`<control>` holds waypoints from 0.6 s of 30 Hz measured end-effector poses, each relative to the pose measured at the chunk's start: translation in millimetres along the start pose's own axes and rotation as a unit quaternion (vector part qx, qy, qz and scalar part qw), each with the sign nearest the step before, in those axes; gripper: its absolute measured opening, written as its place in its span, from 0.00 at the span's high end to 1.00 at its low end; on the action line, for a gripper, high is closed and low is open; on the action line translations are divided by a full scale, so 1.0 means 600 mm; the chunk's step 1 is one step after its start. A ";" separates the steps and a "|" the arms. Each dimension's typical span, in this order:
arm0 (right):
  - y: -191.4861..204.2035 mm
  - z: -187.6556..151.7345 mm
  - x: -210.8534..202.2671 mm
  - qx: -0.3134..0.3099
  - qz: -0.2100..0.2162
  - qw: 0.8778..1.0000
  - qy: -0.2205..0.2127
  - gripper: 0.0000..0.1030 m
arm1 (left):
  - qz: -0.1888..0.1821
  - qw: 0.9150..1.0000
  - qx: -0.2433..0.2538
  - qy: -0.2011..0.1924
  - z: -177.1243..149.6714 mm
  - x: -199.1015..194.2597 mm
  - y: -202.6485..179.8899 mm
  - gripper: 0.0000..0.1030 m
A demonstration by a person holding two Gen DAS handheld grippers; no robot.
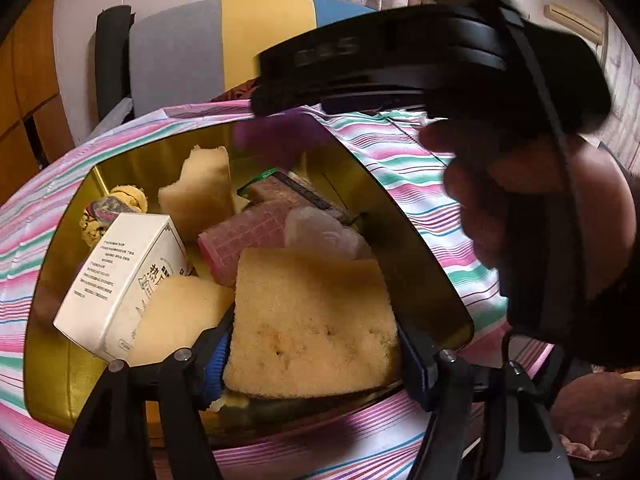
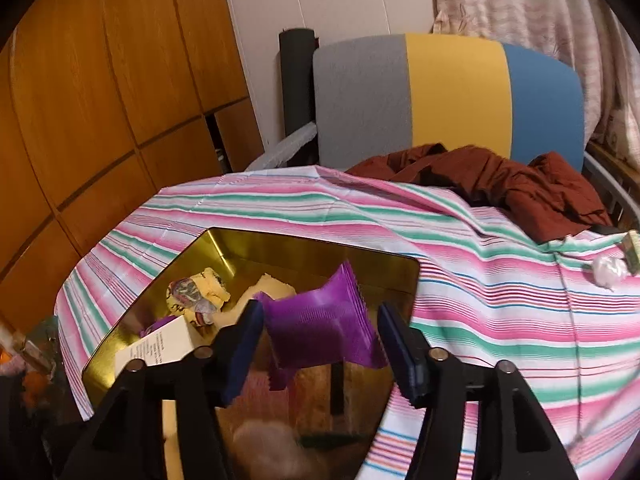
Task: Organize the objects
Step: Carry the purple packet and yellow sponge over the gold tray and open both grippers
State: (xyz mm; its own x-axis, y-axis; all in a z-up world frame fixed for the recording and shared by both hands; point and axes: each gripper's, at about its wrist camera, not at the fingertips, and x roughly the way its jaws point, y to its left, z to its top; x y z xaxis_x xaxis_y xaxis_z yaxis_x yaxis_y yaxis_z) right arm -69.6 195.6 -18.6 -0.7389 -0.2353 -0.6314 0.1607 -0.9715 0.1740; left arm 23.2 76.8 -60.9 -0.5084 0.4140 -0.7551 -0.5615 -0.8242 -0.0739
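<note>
Purple packet (image 2: 320,320) between right fingers (image 2: 248,344)

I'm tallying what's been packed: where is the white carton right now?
In the left wrist view, the white carton lies tilted in the left part of the gold tin, beside the yellow sponges and the pink block.

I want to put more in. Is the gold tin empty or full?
Nearly full. The gold tin holds sponges, a white box and more, piled together.

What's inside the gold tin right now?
Inside the gold tin: yellow sponges, a white carton, a pink ridged block and a crumpled printed wrapper. Whatever lies beneath them is covered.
</note>
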 end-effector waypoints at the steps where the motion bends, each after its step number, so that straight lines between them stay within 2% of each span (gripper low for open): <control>1: -0.001 0.003 0.006 0.003 -0.001 1.000 0.005 0.39 | 0.002 1.000 0.000 -0.001 -0.001 -0.001 0.000 0.31; 8: -0.022 0.002 -0.031 0.041 -0.011 0.999 -0.023 0.35 | -0.010 0.999 -0.046 -0.024 -0.003 -0.020 0.024 0.30; 14: -0.047 -0.015 -0.055 0.073 -0.014 0.997 -0.025 0.35 | -0.014 0.996 -0.065 -0.053 0.002 -0.041 0.030 0.30; 18: -0.059 -0.026 -0.066 0.086 -0.015 0.996 -0.024 0.35 | -0.019 0.992 -0.084 -0.094 0.000 -0.066 0.042 0.28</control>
State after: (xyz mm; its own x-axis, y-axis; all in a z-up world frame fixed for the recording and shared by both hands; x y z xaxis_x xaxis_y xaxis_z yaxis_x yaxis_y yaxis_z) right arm -35.9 239.1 -11.9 -0.7731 -0.2009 -0.6016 0.0271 -0.9581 0.2852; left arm 29.5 39.7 -32.6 -0.6101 0.4977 -0.6165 -0.4734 -0.8529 -0.2201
